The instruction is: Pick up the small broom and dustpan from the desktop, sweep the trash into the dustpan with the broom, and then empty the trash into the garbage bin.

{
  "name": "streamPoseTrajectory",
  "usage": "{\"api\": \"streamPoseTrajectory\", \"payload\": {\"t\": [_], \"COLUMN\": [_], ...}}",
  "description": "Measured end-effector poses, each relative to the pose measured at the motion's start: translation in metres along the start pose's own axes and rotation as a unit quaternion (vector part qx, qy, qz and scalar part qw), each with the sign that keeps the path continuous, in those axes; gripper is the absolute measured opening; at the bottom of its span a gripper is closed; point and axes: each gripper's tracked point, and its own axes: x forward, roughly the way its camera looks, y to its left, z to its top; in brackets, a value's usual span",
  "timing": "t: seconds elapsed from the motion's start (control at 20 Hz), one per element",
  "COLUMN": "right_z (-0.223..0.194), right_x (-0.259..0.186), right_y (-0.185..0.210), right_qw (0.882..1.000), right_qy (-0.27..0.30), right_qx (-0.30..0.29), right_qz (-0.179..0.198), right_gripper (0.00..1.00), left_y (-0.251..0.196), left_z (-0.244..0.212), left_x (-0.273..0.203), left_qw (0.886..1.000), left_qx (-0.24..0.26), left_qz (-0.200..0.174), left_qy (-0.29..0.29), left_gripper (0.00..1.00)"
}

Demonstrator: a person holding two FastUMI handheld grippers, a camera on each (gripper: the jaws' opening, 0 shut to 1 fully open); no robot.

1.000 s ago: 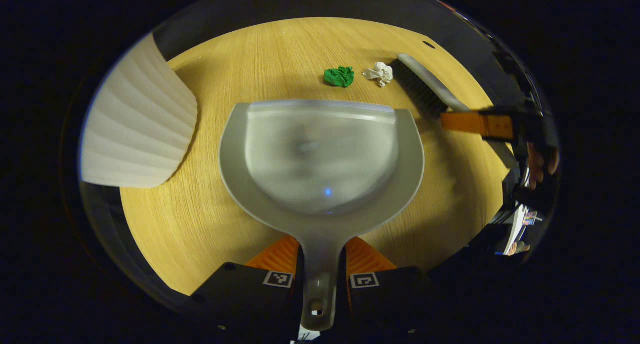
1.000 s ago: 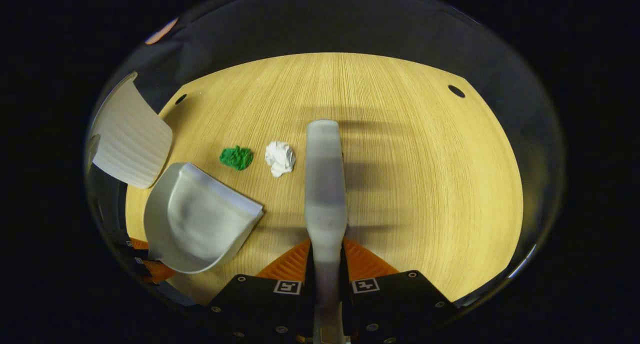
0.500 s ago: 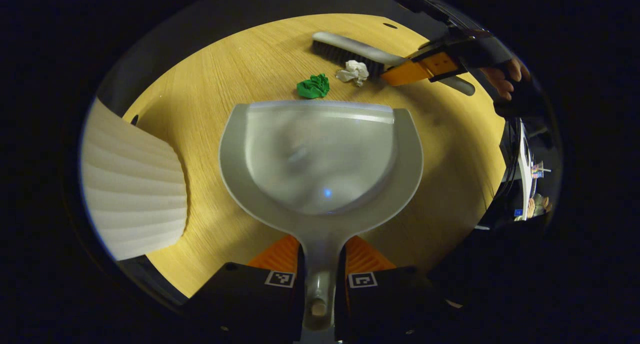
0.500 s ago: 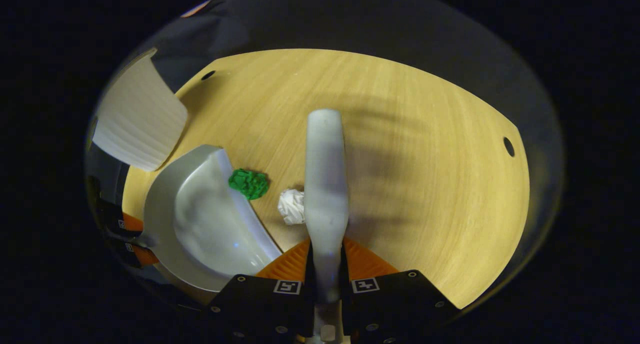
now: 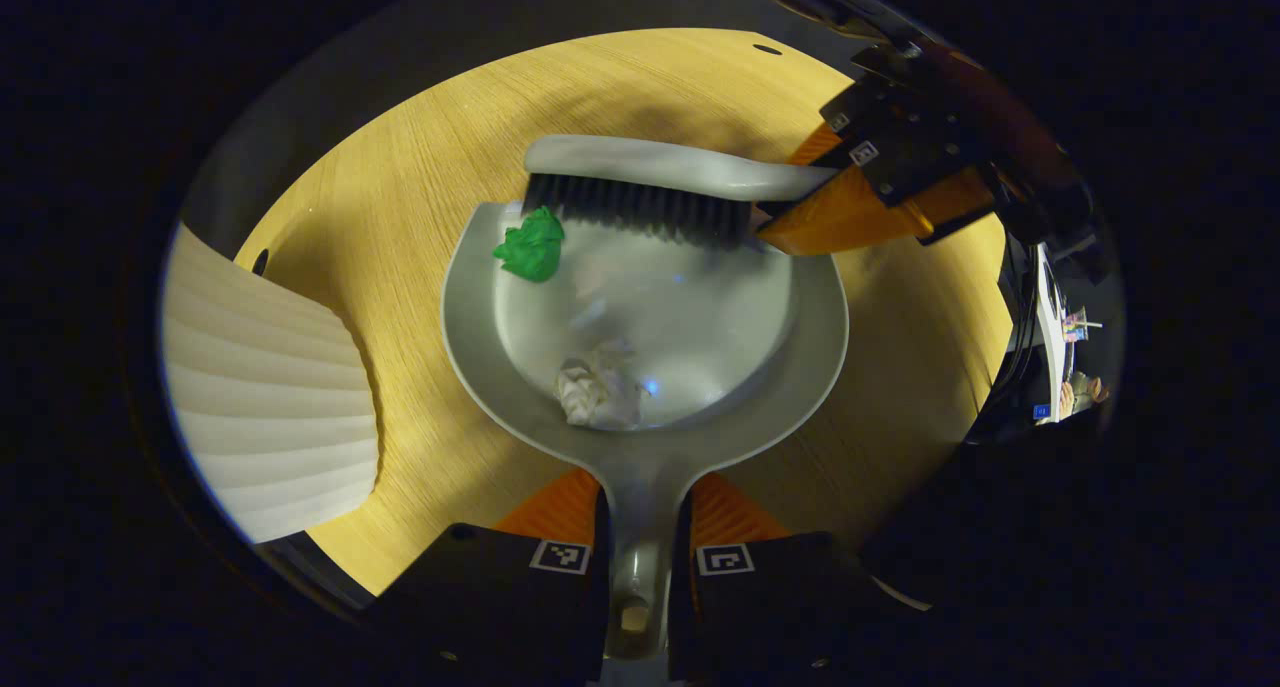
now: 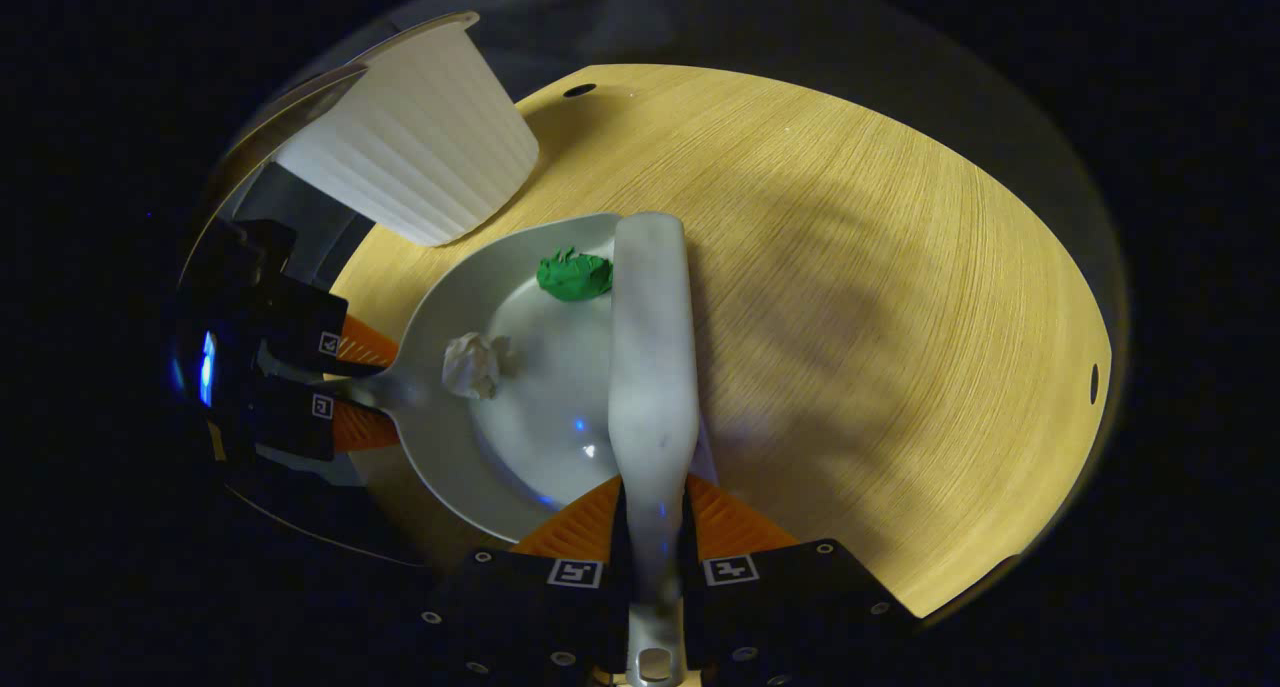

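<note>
My left gripper (image 5: 641, 507) is shut on the handle of the grey dustpan (image 5: 800, 357), which lies flat on the wooden table (image 5: 400, 197). The small grey broom (image 5: 650, 162) with dark bristles rests across the pan's front lip, held by my right gripper (image 6: 655, 502), shut on its handle. A white paper ball (image 5: 598, 392) lies deep in the pan near the handle. A green paper ball (image 5: 532, 247) sits on the pan's front left edge beside the bristles. The right gripper view has the broom (image 6: 652, 347) over the dustpan (image 6: 440, 437), with the green ball (image 6: 575, 274) and white ball (image 6: 472, 363) inside.
A white ribbed garbage bin (image 5: 265, 387) stands at the table's left edge, close to the dustpan; the same bin (image 6: 420, 147) appears beyond the pan in the right gripper view. Bare tabletop stretches right of the broom (image 6: 880, 317). A small hole (image 6: 1093, 382) marks the table's far corner.
The broom swept toward the dustpan and now rests on its lip. The white ball went from the table into the pan's back; the green ball moved onto the pan's front edge.
</note>
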Motion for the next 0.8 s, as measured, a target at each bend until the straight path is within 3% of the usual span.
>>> {"api": "streamPoseTrajectory", "payload": {"t": [0.15, 0.35, 0.65, 0.8], "right_z": [0.011, 0.01, -0.007, -0.027], "right_x": [-0.005, -0.02, -0.023, -0.027], "right_y": [-0.013, -0.039, -0.088, -0.091], "right_qw": [1.0, 0.994, 0.974, 0.965], "right_qy": [-0.014, -0.056, -0.083, -0.09], "right_qx": [0.009, 0.078, 0.182, 0.222], "right_qz": [-0.012, -0.048, -0.107, -0.102], "right_gripper": [0.22, 0.22, 0.22, 0.22], "left_y": [-0.001, -0.009, -0.02, -0.025], "left_z": [0.0, 0.001, 0.009, 0.017], "left_x": [0.0, 0.0, 0.001, 0.005], "left_qw": [1.0, 0.998, 0.992, 0.988], "left_qx": [-0.018, -0.058, -0.12, -0.141], "left_qz": [-0.003, -0.005, -0.005, 0.001], "left_qy": [-0.006, -0.017, -0.035, -0.057], "left_gripper": [0.25, 0.25, 0.25, 0.24]}}
